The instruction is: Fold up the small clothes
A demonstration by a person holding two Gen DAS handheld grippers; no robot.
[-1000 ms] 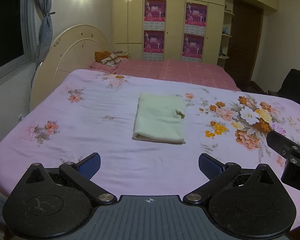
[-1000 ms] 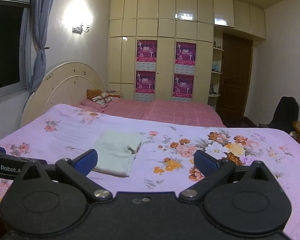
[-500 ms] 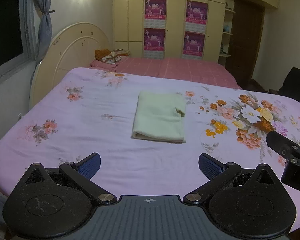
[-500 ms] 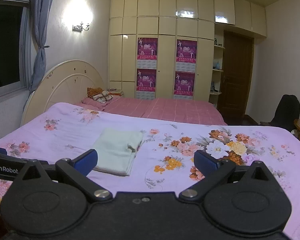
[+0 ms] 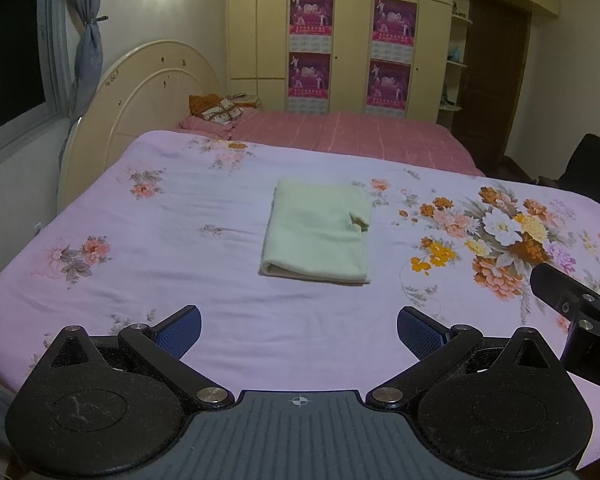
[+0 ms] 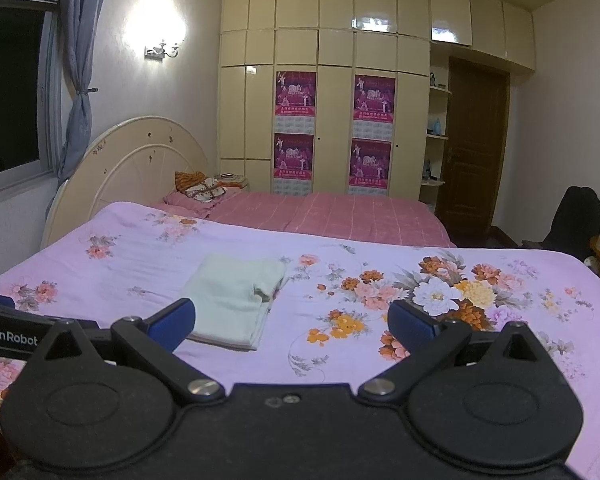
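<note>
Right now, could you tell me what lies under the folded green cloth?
The green cloth rests flat on the floral bedsheet. The sheet directly beneath it is covered, so anything there cannot be seen.

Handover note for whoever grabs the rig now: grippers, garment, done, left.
Left gripper: open, empty, held back from the garment.
Right gripper: open, empty, also clear of it.
Pale green garment: lies folded into a rectangle on the floral bedspread, folded edge nearest the grippers; one corner on its right side is slightly rumpled.
Done: this piece looks folded.
Left: maybe smooth that corner; no other loose clothes visible on this bedspread.
</note>
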